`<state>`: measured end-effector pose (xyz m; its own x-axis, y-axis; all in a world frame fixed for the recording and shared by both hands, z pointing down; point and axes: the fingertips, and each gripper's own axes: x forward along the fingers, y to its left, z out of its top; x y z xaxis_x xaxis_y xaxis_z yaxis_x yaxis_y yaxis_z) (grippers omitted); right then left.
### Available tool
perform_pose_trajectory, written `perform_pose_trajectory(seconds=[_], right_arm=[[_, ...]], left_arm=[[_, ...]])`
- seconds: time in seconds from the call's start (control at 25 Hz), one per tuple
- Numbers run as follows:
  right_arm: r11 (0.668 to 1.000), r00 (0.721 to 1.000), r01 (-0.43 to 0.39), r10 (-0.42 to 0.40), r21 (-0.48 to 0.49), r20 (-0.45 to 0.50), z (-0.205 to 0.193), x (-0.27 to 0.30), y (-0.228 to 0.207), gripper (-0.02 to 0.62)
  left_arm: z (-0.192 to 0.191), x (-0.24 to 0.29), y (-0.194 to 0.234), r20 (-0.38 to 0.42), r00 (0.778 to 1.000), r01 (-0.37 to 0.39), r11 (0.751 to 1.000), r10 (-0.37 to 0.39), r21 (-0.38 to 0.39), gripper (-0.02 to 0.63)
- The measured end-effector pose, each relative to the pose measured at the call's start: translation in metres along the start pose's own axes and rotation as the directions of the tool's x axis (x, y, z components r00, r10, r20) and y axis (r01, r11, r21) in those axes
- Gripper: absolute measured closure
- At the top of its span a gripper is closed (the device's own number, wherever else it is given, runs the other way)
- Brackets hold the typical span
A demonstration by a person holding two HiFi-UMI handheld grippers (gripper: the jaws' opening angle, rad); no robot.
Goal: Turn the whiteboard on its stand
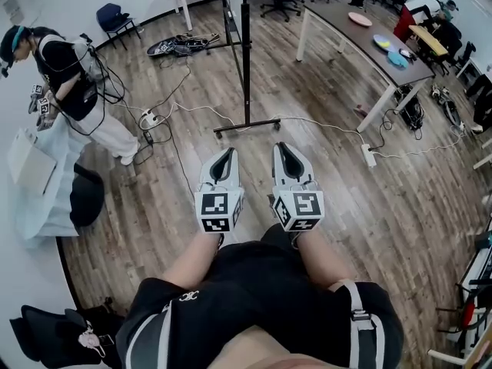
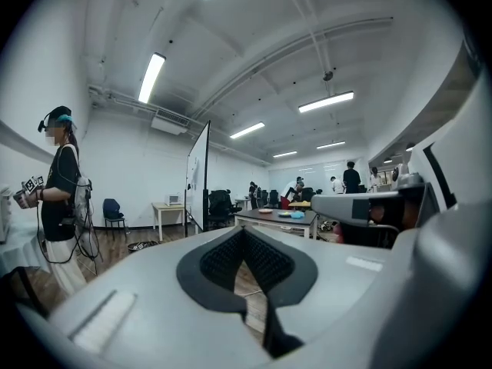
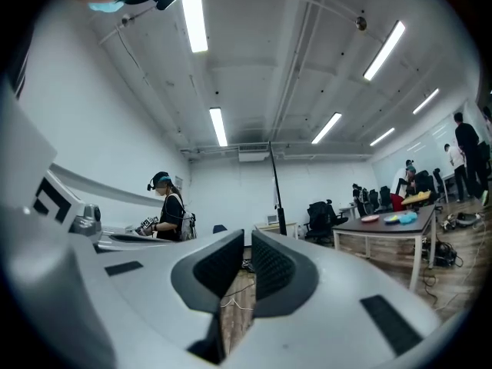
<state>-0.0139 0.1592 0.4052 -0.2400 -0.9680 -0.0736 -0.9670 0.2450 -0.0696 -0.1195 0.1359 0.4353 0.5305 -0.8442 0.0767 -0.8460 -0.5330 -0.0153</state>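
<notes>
1. The left hand-held gripper (image 1: 225, 151) is held low in front of the person's body and points forward over the wood floor (image 1: 361, 229). In the left gripper view its jaws meet at the tips with nothing between them.
2. The right hand-held gripper (image 1: 282, 146) sits just beside the left one, level with it. Its jaws are drawn together to a thin slit and grip nothing (only floor and a cable show past the pads).
3. The whiteboard (image 2: 197, 177) is well apart from both hand-held grippers, straight ahead of them across open floor. It is upright on its stand (image 1: 246, 91), whose dark foot bar (image 1: 247, 126) lies flat on the floor.
4. From the right gripper view the board is seen nearly edge-on, as a thin dark post. From the left gripper view its white face shows at a slant.
5. White cables (image 1: 323, 125) trail across the floor around the foot bar and run to a power strip (image 1: 369, 155) on the right.
6. A long worktop (image 1: 350, 37) carrying a few plates stands to the right of the whiteboard.
7. Another person (image 1: 65, 75), in a black top and pale trousers, stands at the far left by a white-covered worktop (image 1: 38, 183).
</notes>
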Motion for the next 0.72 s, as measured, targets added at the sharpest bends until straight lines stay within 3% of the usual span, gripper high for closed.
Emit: perform_pose_trajectory(seconds=[0.28,0.72], right_arm=[[1.000,1.000,-0.004,0.004,-0.004,0.021,-0.006,0.042,-0.024,0.586],[1.000,0.999,-0.019,0.019,0.004,0.027,-0.020,0.168,-0.084,0.586]], left_arm=[[-0.003,0.040,0.015,0.007,1.000,-0.010,1.000,0.010,0.009,0.595],[-0.006,0.160,0.070,-0.014,0.999,-0.048,0.999,0.048,0.011,0.595]])
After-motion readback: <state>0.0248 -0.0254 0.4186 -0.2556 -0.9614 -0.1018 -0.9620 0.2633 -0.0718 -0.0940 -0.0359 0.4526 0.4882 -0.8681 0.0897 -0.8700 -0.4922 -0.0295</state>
